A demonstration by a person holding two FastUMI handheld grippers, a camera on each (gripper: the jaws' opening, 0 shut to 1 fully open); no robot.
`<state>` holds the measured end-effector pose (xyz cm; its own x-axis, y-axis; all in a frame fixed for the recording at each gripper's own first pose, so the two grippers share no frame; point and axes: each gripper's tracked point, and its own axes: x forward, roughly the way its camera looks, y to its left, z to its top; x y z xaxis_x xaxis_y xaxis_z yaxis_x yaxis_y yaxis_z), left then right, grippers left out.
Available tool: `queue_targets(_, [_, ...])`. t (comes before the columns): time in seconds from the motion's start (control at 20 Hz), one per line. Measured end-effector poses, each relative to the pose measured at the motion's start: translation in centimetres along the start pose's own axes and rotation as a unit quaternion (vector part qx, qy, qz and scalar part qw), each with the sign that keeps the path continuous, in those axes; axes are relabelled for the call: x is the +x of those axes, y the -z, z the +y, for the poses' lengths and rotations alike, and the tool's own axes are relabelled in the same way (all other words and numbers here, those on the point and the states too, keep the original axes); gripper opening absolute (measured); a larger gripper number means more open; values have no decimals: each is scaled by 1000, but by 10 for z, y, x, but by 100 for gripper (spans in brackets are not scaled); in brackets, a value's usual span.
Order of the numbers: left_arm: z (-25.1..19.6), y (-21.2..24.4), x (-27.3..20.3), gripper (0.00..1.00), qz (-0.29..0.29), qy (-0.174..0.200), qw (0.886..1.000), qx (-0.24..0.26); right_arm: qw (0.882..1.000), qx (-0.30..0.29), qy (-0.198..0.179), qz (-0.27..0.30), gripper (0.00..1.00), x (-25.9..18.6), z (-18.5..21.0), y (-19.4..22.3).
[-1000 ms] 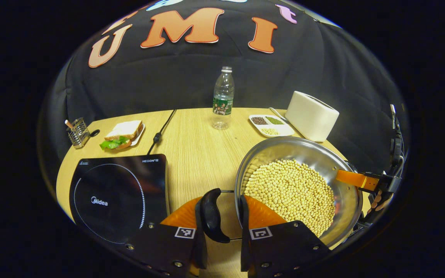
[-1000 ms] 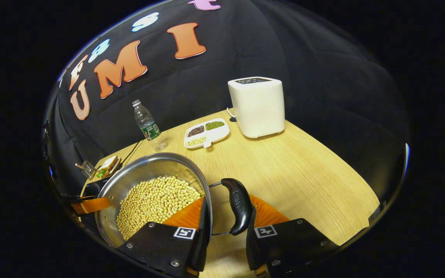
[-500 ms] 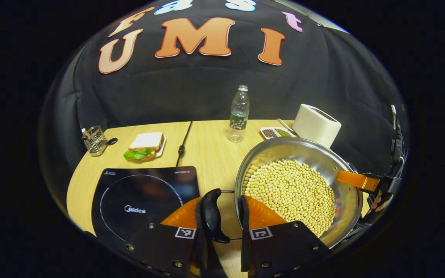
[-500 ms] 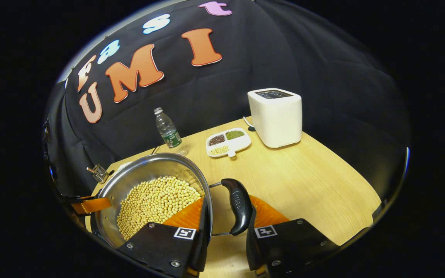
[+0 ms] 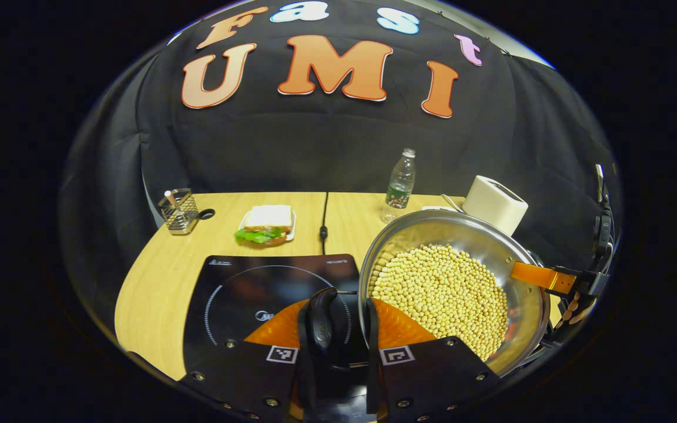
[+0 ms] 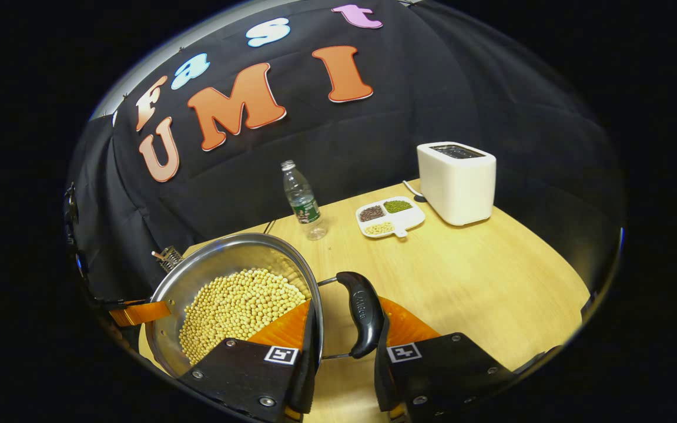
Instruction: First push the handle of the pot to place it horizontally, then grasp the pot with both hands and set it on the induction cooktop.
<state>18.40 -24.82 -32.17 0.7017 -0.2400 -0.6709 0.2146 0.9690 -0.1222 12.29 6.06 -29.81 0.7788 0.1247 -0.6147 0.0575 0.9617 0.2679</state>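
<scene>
Wooden tabletop (image 6: 479,276) carries a black induction cooktop (image 5: 238,288), sandwich plate (image 5: 268,220), water bottle (image 6: 302,200), sectioned bean dish (image 6: 390,216) and white toaster (image 6: 457,182). A steel pot (image 5: 479,235) filled with soybeans (image 5: 441,291) is held level between both grippers, beside the cooktop's right edge, its two side handles lying horizontally on opposite sides. Left gripper (image 5: 337,346) is pinched on one black handle (image 5: 321,320); right gripper (image 6: 344,346) is pinched on the other handle (image 6: 363,311).
</scene>
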Motion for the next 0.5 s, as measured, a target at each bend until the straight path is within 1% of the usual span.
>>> queue_targets(0.5, [97, 11, -23, 35, 8, -38, 999, -18, 999, -10, -33, 26, 41, 13, 84, 29])
